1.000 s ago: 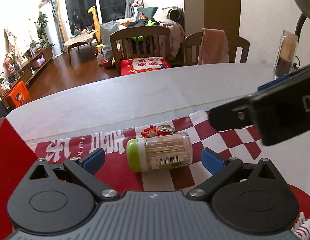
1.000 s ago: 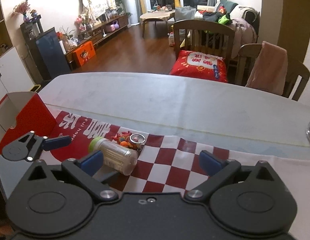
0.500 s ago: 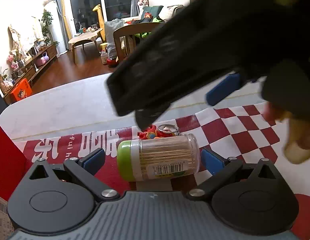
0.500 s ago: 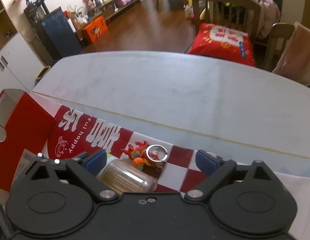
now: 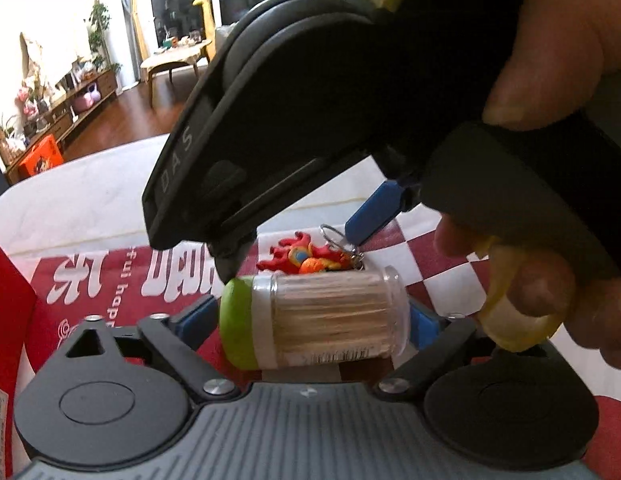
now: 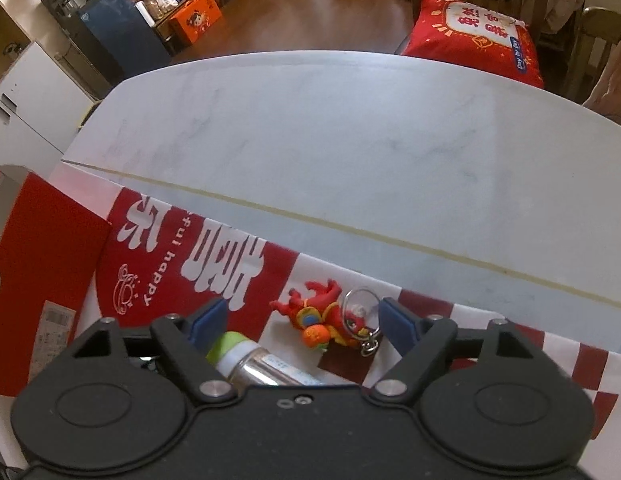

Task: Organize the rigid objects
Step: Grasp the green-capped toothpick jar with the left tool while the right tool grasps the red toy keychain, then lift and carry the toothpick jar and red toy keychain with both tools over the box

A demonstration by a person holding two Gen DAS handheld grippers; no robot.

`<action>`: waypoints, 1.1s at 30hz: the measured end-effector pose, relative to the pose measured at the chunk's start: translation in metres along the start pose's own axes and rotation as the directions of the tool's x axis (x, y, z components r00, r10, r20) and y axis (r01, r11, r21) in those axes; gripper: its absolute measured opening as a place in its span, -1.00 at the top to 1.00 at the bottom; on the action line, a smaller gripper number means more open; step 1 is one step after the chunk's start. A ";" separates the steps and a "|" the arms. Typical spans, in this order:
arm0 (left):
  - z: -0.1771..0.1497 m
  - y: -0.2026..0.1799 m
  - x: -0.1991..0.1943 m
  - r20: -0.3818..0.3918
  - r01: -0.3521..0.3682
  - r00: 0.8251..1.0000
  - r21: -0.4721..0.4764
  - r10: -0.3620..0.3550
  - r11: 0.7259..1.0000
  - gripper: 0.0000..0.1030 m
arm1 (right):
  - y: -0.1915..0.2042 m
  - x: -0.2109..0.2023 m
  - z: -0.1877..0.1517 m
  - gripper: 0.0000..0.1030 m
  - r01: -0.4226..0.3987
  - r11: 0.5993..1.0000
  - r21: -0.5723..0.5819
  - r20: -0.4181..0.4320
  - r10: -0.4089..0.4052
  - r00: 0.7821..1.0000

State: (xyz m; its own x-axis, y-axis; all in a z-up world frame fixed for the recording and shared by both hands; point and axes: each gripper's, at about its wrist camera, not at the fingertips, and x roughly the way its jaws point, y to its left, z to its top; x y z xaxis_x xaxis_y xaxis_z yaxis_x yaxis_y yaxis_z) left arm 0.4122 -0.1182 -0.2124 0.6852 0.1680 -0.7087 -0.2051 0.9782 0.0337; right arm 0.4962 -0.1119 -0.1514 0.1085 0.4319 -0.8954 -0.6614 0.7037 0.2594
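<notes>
A clear toothpick jar (image 5: 330,316) with a green cap lies on its side between my left gripper's (image 5: 310,322) blue pads. Its jaws are closing, and the pads touch the jar's cap and base. Just behind the jar lies a red toy keychain (image 5: 302,258) with a metal ring. My right gripper (image 5: 300,240), held by a person's hand (image 5: 550,40), hangs over the toy. In the right wrist view the toy keychain (image 6: 322,316) lies between the closing jaws of my right gripper (image 6: 300,320). Its left pad stands clear of the toy. The jar (image 6: 234,354) is partly hidden under that gripper.
A red and white checkered mat (image 6: 170,264) covers the near part of the white marble table (image 6: 350,140). A red cardboard box (image 6: 38,280) stands at the mat's left edge. Chairs, one with a red cushion (image 6: 470,36), stand beyond the far edge.
My right gripper swung in from the right and down over the toy keychain. Both grippers' jaws narrowed. My left gripper sank closer around the jar.
</notes>
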 end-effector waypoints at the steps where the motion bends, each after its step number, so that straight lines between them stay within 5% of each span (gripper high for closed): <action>1: 0.000 0.001 0.001 -0.009 0.012 1.000 -0.009 -0.012 1.000 -0.66 | 0.001 0.001 0.001 -0.62 0.006 1.000 0.000 0.002 -0.006 1.000; 16: -0.020 0.027 -0.026 -0.026 0.016 0.999 -0.101 -0.019 0.995 -0.63 | 0.002 0.001 -0.002 -0.46 0.042 0.999 -0.026 0.006 -0.042 0.999; 24: -0.025 0.032 -0.036 -0.032 0.005 0.999 -0.109 -0.009 0.994 -0.62 | 0.011 -0.002 -0.008 0.23 0.152 0.985 -0.080 0.041 -0.149 0.988; 33: -0.023 0.042 -0.045 -0.042 0.003 0.999 -0.120 -0.008 0.993 -0.62 | 0.022 -0.010 -0.027 0.24 0.147 0.986 -0.075 0.039 -0.144 0.989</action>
State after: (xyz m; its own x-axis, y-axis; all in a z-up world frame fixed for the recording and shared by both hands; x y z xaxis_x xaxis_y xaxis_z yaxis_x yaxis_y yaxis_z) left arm 0.3570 -0.0879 -0.1951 0.6572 0.1553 -0.7376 -0.2859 0.9568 -0.0532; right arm 0.4607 -0.1156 -0.1468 0.2318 0.3476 -0.9085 -0.6919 0.7154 0.0972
